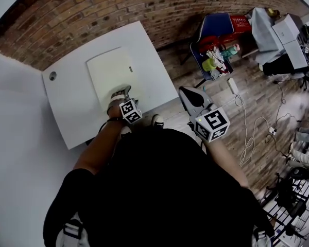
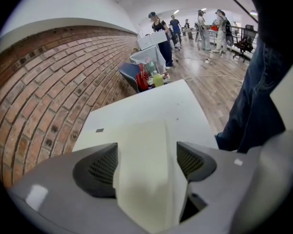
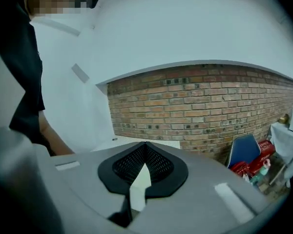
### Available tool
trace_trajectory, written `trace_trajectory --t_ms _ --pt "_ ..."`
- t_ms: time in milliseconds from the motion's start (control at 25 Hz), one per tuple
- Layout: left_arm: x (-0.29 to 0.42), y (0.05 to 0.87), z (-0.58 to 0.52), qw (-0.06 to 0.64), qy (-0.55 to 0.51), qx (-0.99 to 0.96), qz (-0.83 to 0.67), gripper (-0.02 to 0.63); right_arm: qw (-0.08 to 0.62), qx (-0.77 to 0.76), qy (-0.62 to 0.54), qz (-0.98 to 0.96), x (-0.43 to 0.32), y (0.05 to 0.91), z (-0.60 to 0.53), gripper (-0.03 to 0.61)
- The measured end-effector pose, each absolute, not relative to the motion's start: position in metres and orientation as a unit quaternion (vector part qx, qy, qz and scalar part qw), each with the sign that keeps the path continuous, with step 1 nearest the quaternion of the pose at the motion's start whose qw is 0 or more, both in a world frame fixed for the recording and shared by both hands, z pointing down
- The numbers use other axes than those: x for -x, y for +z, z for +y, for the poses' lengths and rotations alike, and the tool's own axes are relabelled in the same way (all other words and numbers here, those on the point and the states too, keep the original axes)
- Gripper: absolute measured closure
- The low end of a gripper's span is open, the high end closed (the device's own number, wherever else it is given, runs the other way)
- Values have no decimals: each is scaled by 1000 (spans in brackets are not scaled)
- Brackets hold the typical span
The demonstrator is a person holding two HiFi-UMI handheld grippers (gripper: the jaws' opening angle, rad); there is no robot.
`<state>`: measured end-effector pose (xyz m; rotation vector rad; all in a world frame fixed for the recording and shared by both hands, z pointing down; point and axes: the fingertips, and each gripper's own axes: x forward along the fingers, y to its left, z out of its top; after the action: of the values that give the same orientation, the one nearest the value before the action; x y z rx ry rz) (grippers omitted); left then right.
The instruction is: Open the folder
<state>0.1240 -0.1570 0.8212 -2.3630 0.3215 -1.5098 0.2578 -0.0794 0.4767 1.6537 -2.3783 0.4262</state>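
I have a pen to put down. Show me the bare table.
Bare: the table strip left of the folder, out to the small round fitting, and a narrower strip on its right. Crowded: the near edge, where the open left gripper hangs over the folder.

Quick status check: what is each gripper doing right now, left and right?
Left gripper: open wide over the cream folder, pads not pressing on it.
Right gripper: shut, holding nothing.

The folder [image 1: 111, 72] has its near edge hidden behind the left claw [image 1: 121, 91].
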Motion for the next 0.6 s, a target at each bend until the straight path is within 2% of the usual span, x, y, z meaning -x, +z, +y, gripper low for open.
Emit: trace_trajectory --t_ms 360,600 --pt "-122 819 -164 168 -519 828 132 267 111 -549 147 -815 -255 484 -75 581" --pt "-123 807 -158 168 -499 839 137 370 110 -541 148 -820 -251 487 -74 581"
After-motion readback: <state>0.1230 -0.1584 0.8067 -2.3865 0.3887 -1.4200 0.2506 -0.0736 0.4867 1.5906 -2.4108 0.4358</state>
